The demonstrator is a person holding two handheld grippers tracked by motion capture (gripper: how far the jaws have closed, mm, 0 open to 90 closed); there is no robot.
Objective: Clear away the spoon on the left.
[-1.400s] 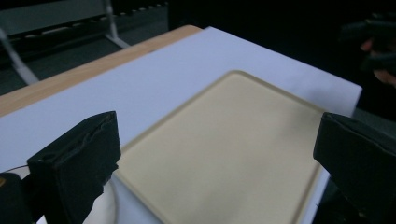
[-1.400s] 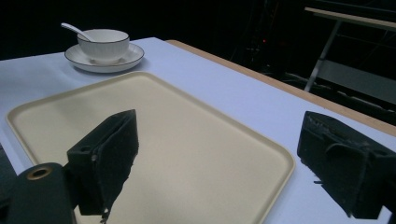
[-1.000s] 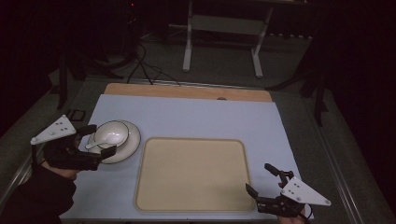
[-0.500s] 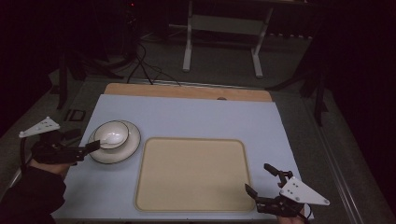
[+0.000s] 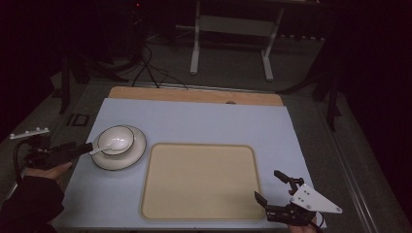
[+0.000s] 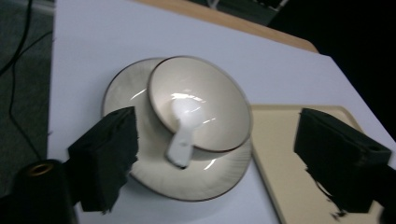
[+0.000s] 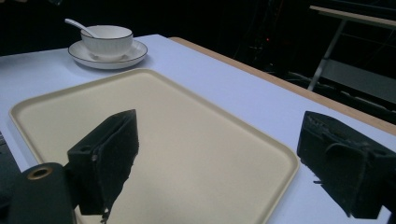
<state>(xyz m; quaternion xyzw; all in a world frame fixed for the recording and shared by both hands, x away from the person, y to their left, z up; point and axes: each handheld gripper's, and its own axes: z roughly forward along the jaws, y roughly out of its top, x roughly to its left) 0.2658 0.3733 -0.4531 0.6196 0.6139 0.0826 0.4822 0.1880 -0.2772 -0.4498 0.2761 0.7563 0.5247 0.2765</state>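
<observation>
A white bowl with a dark rim stands on a matching saucer plate at the table's left. In the bowl lies a white spoon, its handle sticking out over the left rim. My left gripper hovers just left of the plate, open and holding nothing. In the left gripper view the bowl, spoon and plate sit between the wide-apart jaws of the left gripper. My right gripper is open and empty at the front right corner of a beige tray.
The tray lies empty in the middle front of a pale blue mat. A wooden strip runs along the far table edge. Cables and a metal stand are on the dark floor beyond.
My left gripper has drawn back to the left, off the plate and bowl, and the spoon now shows resting in the bowl. The right gripper has not moved.
</observation>
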